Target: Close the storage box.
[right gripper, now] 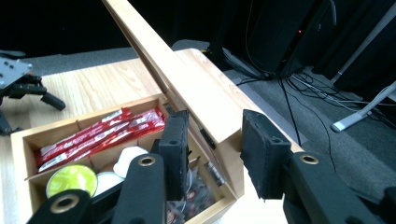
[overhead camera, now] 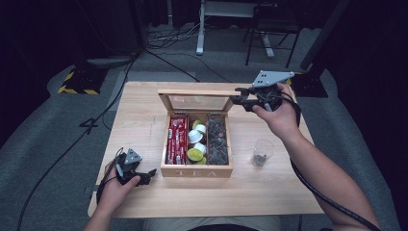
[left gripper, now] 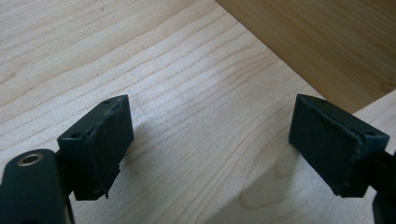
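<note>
One wooden tea box (overhead camera: 197,171) sits mid-table, its glass-paned lid (overhead camera: 195,101) raised upright at the back. Inside are three compartments: red sachets (overhead camera: 177,140) on the left, round pods (overhead camera: 196,140) in the middle, dark packets (overhead camera: 217,143) on the right. The right gripper (overhead camera: 239,99) is at the lid's right end; in the right gripper view its jaws straddle the lid's edge (right gripper: 219,116), narrowly parted, and whether the pads press on it cannot be told. The left gripper (left gripper: 208,144) rests on the table (overhead camera: 144,120) just left of the box's front corner, jaws wide apart and holding nothing. One clear glass (overhead camera: 262,152) stands right of the box, near the right forearm. Bare tabletop lies left of the box.
</note>
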Demonstrator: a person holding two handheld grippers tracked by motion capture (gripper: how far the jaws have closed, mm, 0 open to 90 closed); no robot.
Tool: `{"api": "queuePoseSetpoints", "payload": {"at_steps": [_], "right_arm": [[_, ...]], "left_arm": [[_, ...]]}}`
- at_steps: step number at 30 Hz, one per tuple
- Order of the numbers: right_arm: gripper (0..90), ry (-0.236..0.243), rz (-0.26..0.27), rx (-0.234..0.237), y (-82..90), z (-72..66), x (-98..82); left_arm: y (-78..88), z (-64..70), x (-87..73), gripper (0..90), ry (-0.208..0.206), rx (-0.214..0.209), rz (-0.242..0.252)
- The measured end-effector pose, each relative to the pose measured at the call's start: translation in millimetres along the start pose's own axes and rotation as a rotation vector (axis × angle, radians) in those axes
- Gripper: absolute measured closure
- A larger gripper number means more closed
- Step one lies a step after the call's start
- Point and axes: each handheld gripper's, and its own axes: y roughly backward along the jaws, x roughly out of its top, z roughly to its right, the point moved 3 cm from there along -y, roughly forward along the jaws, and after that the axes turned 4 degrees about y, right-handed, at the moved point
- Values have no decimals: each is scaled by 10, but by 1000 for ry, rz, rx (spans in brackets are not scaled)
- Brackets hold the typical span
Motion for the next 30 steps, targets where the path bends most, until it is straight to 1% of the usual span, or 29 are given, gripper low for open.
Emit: {"api": "queuePoseSetpoints", "payload": {"at_steps": [2,3,4,5,12,13,14,15,16,17,18,19,20,22,23,28,30], "right_arm": [[610,-3,-6,3,15,-60,-21],[610,-3,-6,3,15,-60,-21],[602,-4,-9,5,27,-116,-47],[599,-3,-10,6,33,-142,-61],[582,24,-19,8,65,-321,-160],[582,24,-19,8,65,-321,-160],[575,33,-21,9,70,-375,-194],[575,33,-21,9,70,-375,-194],[573,37,-24,8,74,-405,-210],[569,51,-28,3,78,-467,-244],[569,61,-30,-2,80,-499,-261],[569,61,-30,-2,80,-499,-261],[563,74,-32,-8,80,-562,-300],[561,77,-33,-9,79,-580,-312],[556,84,-34,-11,78,-626,-346],[547,89,-38,-10,76,-682,-389],[542,97,-44,-15,74,-726,-417]], "left_arm": [[1,-3,1,143,-4,0,-1],[0,-1,0,143,-1,0,0],[1,-2,1,143,-3,0,-1],[0,-1,1,143,-2,0,1],[0,-2,1,143,-3,0,0],[0,-2,1,143,-3,0,0],[0,-2,1,143,-2,0,0],[0,-2,1,143,-2,0,0],[0,0,0,143,0,0,0],[0,-2,1,143,-3,0,0],[0,-1,1,143,-1,0,0],[0,-1,1,143,-1,0,0],[0,-2,1,143,-3,0,0],[0,-2,1,143,-2,0,0],[0,-1,2,143,-1,2,0],[0,-2,3,143,-3,3,0],[0,-2,3,143,-3,4,0]]}}
